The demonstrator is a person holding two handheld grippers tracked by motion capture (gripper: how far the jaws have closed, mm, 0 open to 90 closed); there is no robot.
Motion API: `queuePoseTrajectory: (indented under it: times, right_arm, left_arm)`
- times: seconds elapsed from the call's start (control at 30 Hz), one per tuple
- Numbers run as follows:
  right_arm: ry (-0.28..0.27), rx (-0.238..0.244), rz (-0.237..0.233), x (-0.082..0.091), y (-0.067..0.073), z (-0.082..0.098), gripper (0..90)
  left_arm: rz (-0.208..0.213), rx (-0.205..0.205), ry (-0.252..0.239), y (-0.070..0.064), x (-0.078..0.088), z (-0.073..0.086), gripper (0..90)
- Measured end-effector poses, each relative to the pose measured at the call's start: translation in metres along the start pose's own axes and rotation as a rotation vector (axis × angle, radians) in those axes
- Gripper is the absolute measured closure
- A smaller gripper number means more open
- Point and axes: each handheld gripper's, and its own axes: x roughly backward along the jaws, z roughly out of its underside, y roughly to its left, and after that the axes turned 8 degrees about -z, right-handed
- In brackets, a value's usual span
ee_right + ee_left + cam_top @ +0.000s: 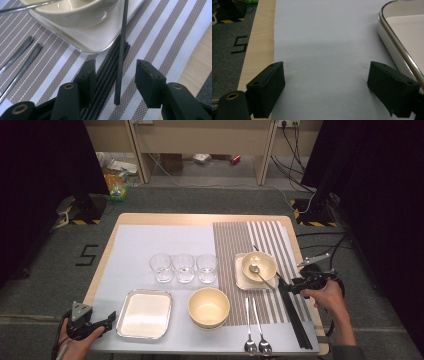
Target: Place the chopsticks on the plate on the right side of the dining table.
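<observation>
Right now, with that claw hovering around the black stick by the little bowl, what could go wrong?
1. The chopstick stands loose between the right claw's open jaws, its far end leaning on the square plate. A nudge could tip it off.
2. A careless grab might take the chopstick bundle underneath as well.
3. Pushing forward could bump the plate and shake the bowl and its spoon.

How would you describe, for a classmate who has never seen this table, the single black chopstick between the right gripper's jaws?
Start at the striped placemat on the table's right half and find the square plate under the small bowl. Beside the plate's corner lies a bundle of black chopsticks. The single chopstick lies across that bundle at its own angle, its end between the open jaws of the right gripper.
</observation>
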Motion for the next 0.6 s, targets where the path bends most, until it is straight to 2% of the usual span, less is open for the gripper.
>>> queuePoseTrajectory:
  times: [0.03, 0.07, 0.1, 0.2, 0.33, 0.47, 0.6]
  right_arm:
    - [0.002, -0.004, 0.009, 0.001, 0.001, 0.002, 52.1]
    - [-0.009, 0.017, 0.018, 0.0, -0.001, 0.004, 52.1]
    - [-0.008, 0.003, 0.02, 0.001, 0.0, 0.005, 52.2]
    - [-0.026, -0.001, 0.025, 0.0, 0.002, 0.01, 52.1]
    - [-0.046, 0.009, 0.029, 0.002, 0.006, 0.016, 51.8]
    - [-0.024, 0.026, 0.029, 0.002, 0.008, 0.018, 51.5]
    - [-0.042, 0.015, 0.031, 0.005, 0.008, 0.022, 51.7]
  left_arm:
    - [0.0, 0.001, -0.003, 0.0, 0.0, 0.0, 13.4]
    - [-0.001, 0.002, -0.006, 0.0, 0.0, 0.001, 13.4]
    - [-0.001, 0.002, -0.005, 0.0, 0.0, 0.0, 13.4]
    - [0.0, 0.001, -0.004, 0.0, 0.0, 0.0, 13.4]
    - [0.001, 0.001, 0.0, 0.0, 0.0, 0.0, 13.4]
    - [0.001, -0.001, 0.0, 0.0, 0.0, 0.0, 13.4]
    - [0.001, -0.002, -0.001, 0.0, 0.0, 0.0, 13.3]
